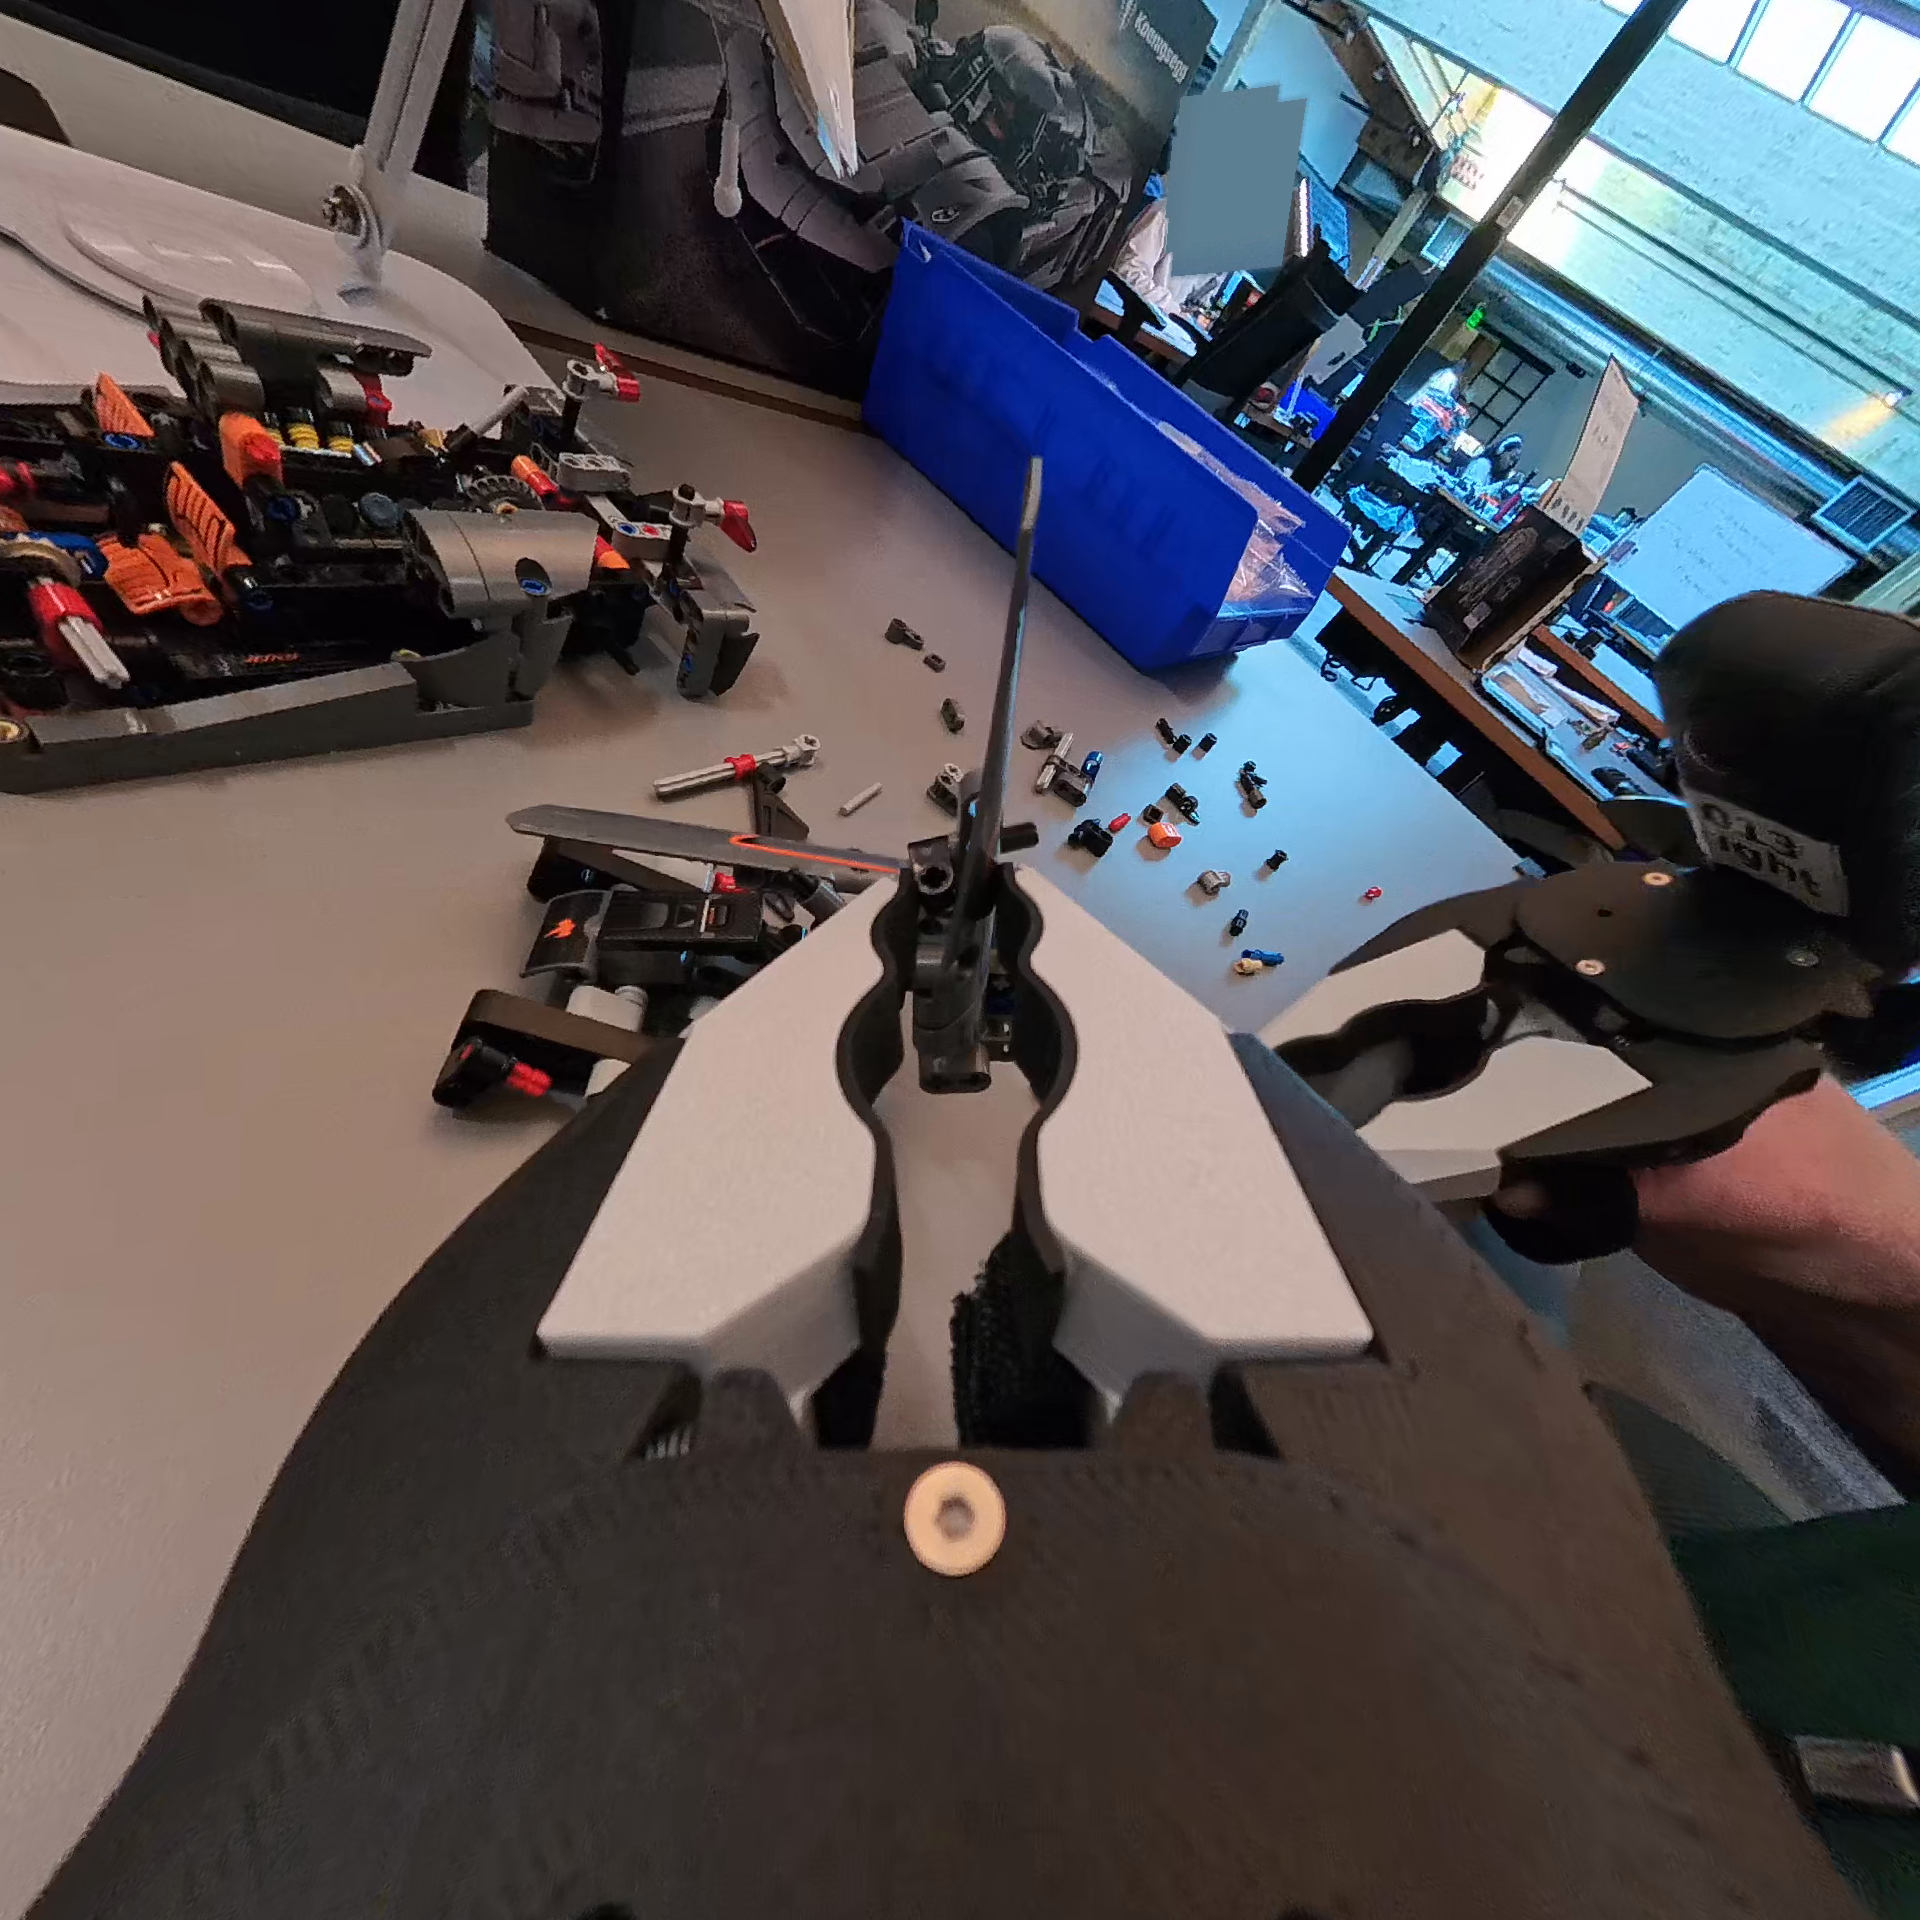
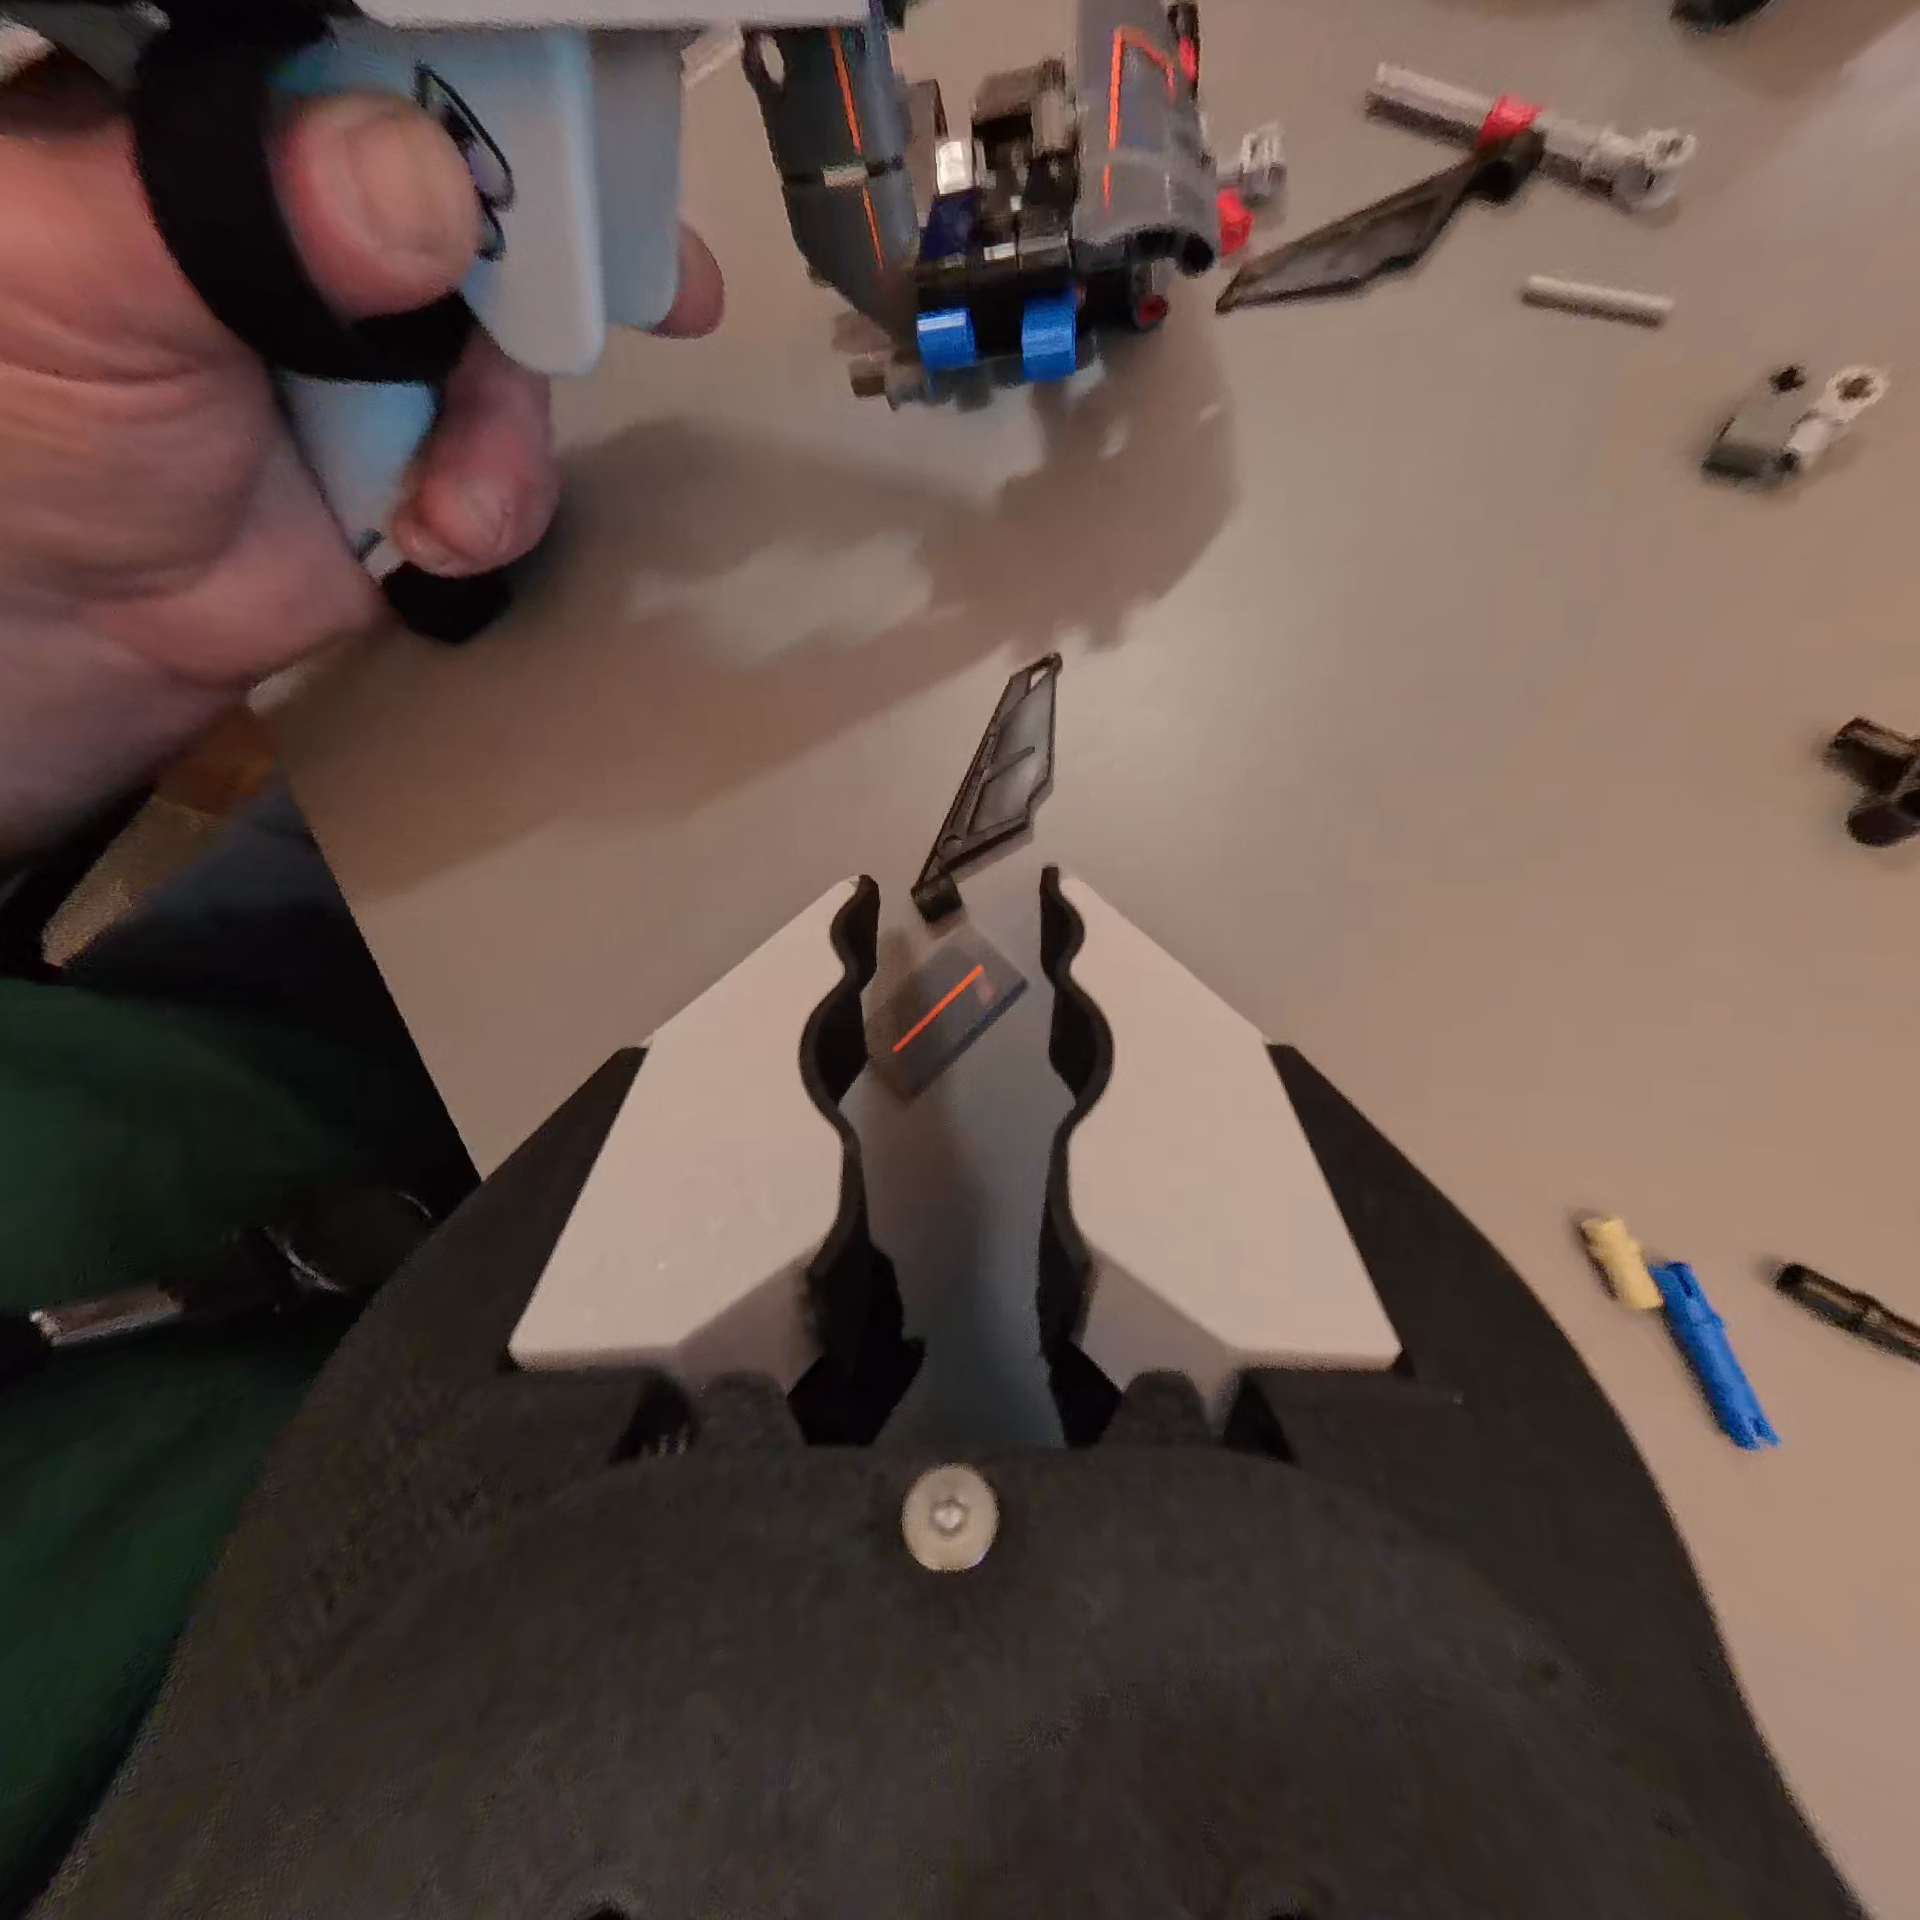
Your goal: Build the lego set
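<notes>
My left gripper (image 1: pixel 951 899) is shut on a dark grey Lego sub-assembly (image 1: pixel 948 997) with a thin black blade standing up from it. In the right wrist view this sub-assembly (image 2: pixel 997 208), with blue pins and orange-striped panels, hangs above the table and casts a shadow. My right gripper (image 2: pixel 956 881) is open and low over the table. A small dark tile with an orange stripe (image 2: pixel 948 1013) lies between its fingers. A black blade panel (image 2: pixel 997 779) lies just past its tips. The right gripper also shows in the left wrist view (image 1: pixel 1309 1018), to the right of the left gripper.
The large car chassis (image 1: pixel 260 540) sits far left. More built parts (image 1: pixel 644 935) lie beside my left gripper. A blue bin (image 1: pixel 1091 468) stands at the back. Small loose pieces (image 1: pixel 1164 810) lie scattered. A grey axle with red bush (image 2: pixel 1527 135) and blue pin (image 2: pixel 1709 1361) lie right. The tips of one gripper are about 12 cm away from the tips of the other. About 12 cm separates my left fingertips from the grey axle with red bush (image 2: pixel 1527 135). Seen from the left wrist view (image 1: pixel 751 765) as well.
</notes>
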